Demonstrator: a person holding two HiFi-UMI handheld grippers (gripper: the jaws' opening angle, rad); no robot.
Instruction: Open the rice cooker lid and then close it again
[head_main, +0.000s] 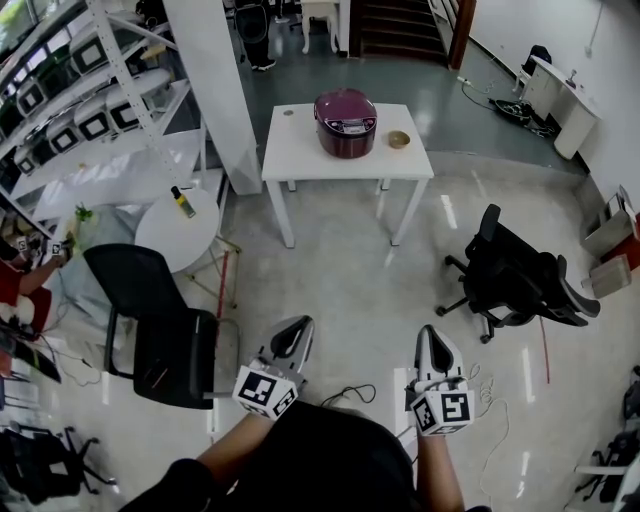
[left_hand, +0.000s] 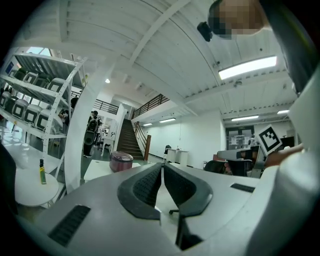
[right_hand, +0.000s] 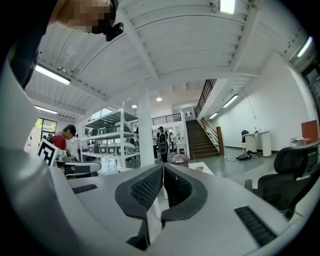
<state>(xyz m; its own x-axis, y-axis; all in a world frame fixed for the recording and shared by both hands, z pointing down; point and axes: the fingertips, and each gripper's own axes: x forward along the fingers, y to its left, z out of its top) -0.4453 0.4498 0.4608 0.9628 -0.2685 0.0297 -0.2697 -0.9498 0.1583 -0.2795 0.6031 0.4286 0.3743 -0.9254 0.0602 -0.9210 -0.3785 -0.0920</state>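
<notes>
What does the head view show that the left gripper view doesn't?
Only the head view: a small bowl on the white table, beside the rice cooker. Only the left gripper view: the ceiling light and the left gripper up close, its jaws closed with nothing between them. Both: the rice cooker with its lid shut, the white table, the stairs, and a bottle on the round table.
</notes>
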